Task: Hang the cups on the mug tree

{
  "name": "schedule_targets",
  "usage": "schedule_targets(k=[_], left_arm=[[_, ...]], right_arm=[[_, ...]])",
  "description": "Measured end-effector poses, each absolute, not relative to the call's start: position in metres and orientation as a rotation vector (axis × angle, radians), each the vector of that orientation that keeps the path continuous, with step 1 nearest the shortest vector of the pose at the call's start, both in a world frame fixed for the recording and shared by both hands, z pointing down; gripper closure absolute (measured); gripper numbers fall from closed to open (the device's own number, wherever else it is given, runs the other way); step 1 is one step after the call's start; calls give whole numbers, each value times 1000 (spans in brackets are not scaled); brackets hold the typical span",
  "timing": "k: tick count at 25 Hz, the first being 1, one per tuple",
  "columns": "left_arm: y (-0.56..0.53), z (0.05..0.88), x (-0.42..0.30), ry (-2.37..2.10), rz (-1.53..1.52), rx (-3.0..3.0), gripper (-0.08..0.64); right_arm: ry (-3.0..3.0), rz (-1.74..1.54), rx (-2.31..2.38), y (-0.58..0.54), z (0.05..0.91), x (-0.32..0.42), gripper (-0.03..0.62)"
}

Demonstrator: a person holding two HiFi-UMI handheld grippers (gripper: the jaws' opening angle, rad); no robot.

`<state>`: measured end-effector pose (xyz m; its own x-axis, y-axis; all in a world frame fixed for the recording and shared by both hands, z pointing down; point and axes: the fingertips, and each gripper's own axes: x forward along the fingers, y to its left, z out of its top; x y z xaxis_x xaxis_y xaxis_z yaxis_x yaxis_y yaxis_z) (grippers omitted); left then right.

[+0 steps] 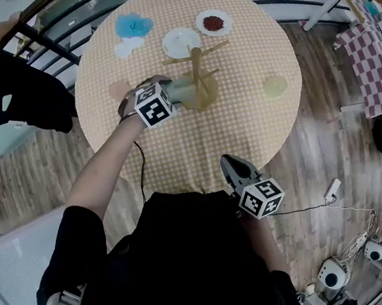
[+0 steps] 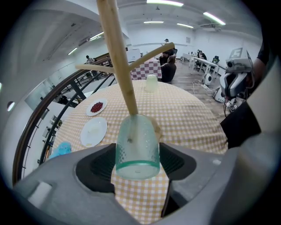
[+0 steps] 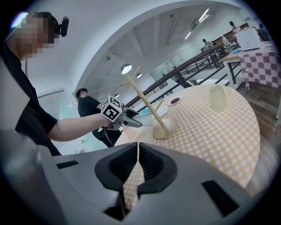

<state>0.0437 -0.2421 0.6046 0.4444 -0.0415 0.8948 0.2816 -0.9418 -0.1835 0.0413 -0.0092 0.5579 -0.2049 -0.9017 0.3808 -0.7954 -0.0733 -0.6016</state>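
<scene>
Closest to me hangs the right gripper (image 1: 233, 165), clenched on nothing, just off the desk (image 1: 177, 155) at 5 o'clock. Farther out, my left gripper (image 1: 165, 95) grasps a cup (image 2: 137, 149) lying sideways between its pads. It sits at 9 o'clock of the mug tree (image 1: 199, 69), its far end against the foot of the trunk (image 2: 118, 57), above the round base (image 1: 205, 96). I read the cup as translucent pale green, dimpled, with a darker green band at its near end. The tree is bare light wood, a slim trunk with thin pegs (image 2: 151, 52) slanting overhead.

A second cup (image 1: 274, 86), paler and yellowish, stands at the tree's 3 o'clock, well apart. At 12 o'clock sit a white plate (image 1: 181, 42) and a plate of red bits (image 1: 213, 23); a crumpled blue thing (image 1: 133, 25) lies at 10 o'clock. Yellow-and-white checked cloth (image 1: 249, 131) covers the round desk.
</scene>
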Motion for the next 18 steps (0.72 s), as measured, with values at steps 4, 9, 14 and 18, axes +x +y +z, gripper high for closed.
schedule_targets(k=[4, 9, 14, 18], left_arm=[[-242, 602, 44, -192, -1467, -2379, 223], [-245, 593, 38, -133, -1427, -2390, 195], [-250, 578, 28, -61, -1406, -2421, 193], [-250, 562, 15, 31, -1374, -2460, 193]], right_arm=[[2039, -1141, -1888, -9, 558, 40, 574], [2060, -1134, -1881, -9, 556, 37, 574], [2099, -1107, -1862, -12, 550, 37, 574], [2144, -1081, -1837, -13, 544, 39, 574]])
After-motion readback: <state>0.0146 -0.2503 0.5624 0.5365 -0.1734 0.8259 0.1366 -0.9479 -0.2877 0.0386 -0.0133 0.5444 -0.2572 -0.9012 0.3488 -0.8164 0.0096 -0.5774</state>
